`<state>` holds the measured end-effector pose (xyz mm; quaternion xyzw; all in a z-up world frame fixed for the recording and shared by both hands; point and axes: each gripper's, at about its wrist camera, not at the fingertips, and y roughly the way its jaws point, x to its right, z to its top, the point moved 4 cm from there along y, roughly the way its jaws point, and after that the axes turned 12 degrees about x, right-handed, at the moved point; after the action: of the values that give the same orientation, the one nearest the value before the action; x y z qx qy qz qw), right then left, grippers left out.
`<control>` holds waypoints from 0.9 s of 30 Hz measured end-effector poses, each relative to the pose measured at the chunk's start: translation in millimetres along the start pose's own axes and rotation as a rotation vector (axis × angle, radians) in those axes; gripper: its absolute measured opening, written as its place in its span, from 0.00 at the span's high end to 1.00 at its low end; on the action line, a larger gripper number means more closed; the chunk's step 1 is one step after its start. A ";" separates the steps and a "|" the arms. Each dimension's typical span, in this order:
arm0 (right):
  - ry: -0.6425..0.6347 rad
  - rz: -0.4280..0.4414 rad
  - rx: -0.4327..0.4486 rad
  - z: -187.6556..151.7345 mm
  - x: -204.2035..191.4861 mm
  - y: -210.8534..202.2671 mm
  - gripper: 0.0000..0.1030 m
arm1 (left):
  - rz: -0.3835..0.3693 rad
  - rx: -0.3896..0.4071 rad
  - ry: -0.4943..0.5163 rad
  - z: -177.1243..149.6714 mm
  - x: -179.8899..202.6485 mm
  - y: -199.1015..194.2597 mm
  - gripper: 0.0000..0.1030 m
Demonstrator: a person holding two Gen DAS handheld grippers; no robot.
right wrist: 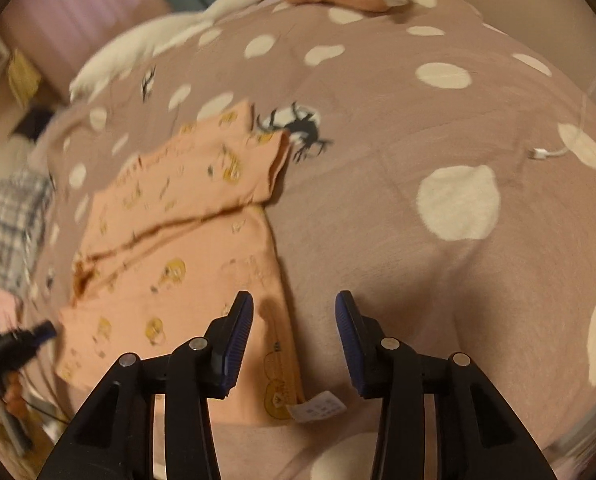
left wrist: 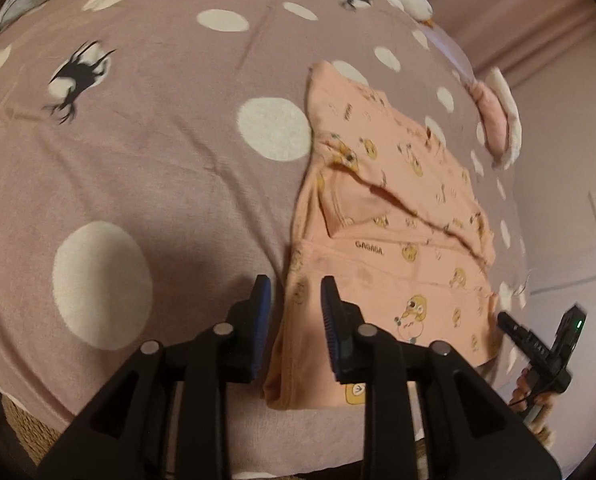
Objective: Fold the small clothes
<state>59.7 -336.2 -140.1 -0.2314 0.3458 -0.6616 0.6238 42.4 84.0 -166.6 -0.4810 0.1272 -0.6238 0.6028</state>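
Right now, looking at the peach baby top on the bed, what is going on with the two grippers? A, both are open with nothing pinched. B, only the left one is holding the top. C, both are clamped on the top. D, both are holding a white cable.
A: the left gripper and the right gripper both show a clear gap between their pads, and the peach top lies flat on the spotted blanket, unpinched.

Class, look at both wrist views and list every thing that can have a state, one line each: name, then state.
Peach garment: partly folded, lying on the bedspread, held by neither claw.
Left claw: open, astride the garment's near edge, not pinching it.
Right claw: open, empty, at the garment's other edge.
Care label: sticking out from the hem.
White cable: loose, plug end free.
Spotted bedspread: spread out, slightly creased.
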 end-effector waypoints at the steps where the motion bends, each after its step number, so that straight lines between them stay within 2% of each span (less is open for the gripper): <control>1: -0.018 0.000 -0.010 -0.7 -4.3 4.3 0.50 | 0.002 0.000 0.023 -1.3 3.9 2.7 0.66; 2: -0.033 0.001 -0.015 -1.3 -8.5 7.3 0.48 | 0.003 0.001 0.037 -2.0 6.5 5.5 0.61; 4: -0.070 0.002 -0.022 -2.1 -17.1 15.1 0.48 | 0.033 0.003 0.079 -3.9 12.8 13.9 0.58; 7: -0.129 -0.049 -0.004 -0.5 -24.9 22.2 0.48 | 0.059 0.005 0.137 -6.4 19.1 24.9 0.60; 9: -0.163 -0.070 0.008 0.4 -28.0 23.7 0.53 | 0.073 0.012 0.149 -8.2 19.6 30.0 0.64; 10: -0.169 -0.077 0.015 0.7 -28.3 23.7 0.63 | 0.086 0.019 0.153 -9.4 19.6 31.8 0.78; 11: -0.169 -0.074 0.014 0.4 -28.2 23.7 0.80 | 0.111 0.028 0.161 -10.6 18.9 32.8 0.89; 12: -0.166 -0.069 0.011 -0.1 -28.2 23.7 0.85 | 0.135 0.039 0.174 -11.5 18.2 32.8 0.91; 14: -0.165 -0.076 0.024 -0.5 -27.8 20.3 0.91 | 0.137 0.062 0.166 -12.0 18.1 27.8 0.94; 21: -0.198 -0.072 0.103 3.9 -39.8 -6.5 0.93 | 0.099 0.160 0.152 -1.7 32.3 -3.7 0.96; 27: -0.190 -0.046 0.170 15.8 -49.1 -28.0 0.93 | 0.036 0.225 0.134 7.0 49.9 -25.5 0.96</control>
<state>58.4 -290.9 -102.7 -0.2471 0.2224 -0.6779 0.6557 41.1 49.4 -121.9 -0.3653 0.1051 -0.6538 0.6542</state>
